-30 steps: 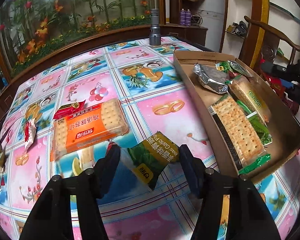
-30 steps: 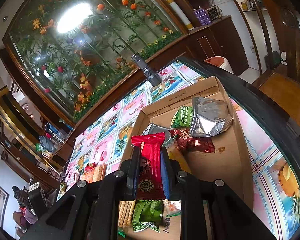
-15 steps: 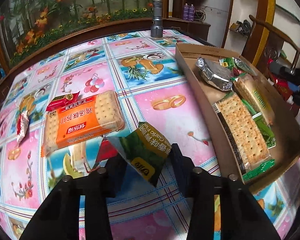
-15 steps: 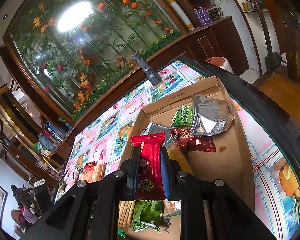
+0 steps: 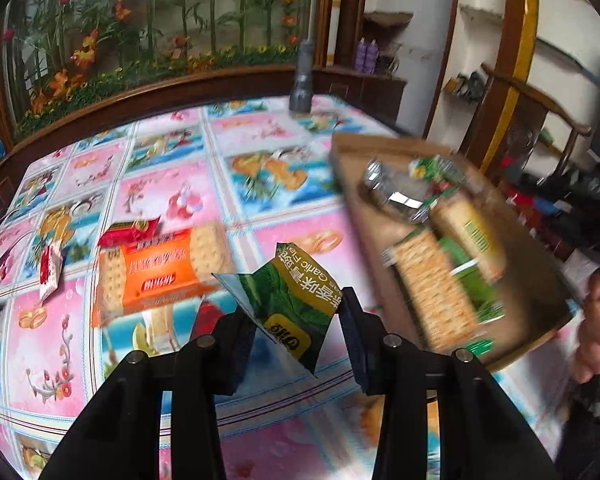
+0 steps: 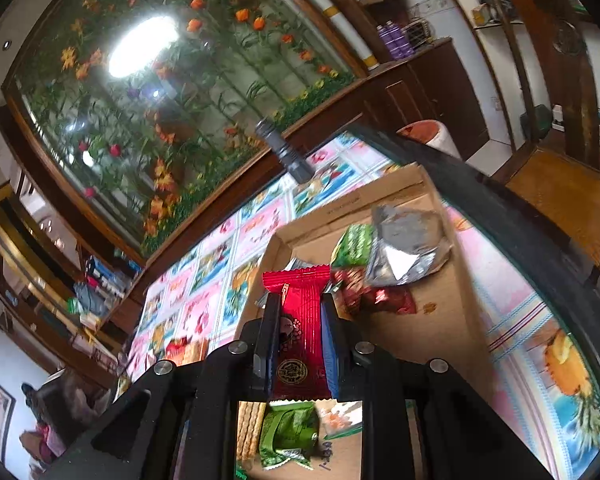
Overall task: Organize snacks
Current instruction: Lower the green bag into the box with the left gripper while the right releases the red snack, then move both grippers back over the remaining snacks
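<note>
Snacks in both grips: left tongs pinch the green packet just short of the cardboard box, right tongs clamp the red packet above it — carry each well inside before letting go.

The packet between the left fingers is green with yellow. The wrapper between the right ones is red. Beyond, the tablecloth shows pink and blue picture squares.

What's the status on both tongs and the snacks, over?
Left tongs shut on green garlic packet, above table. Right tongs shut on red packet, over cardboard box. Nothing blocking.
</note>
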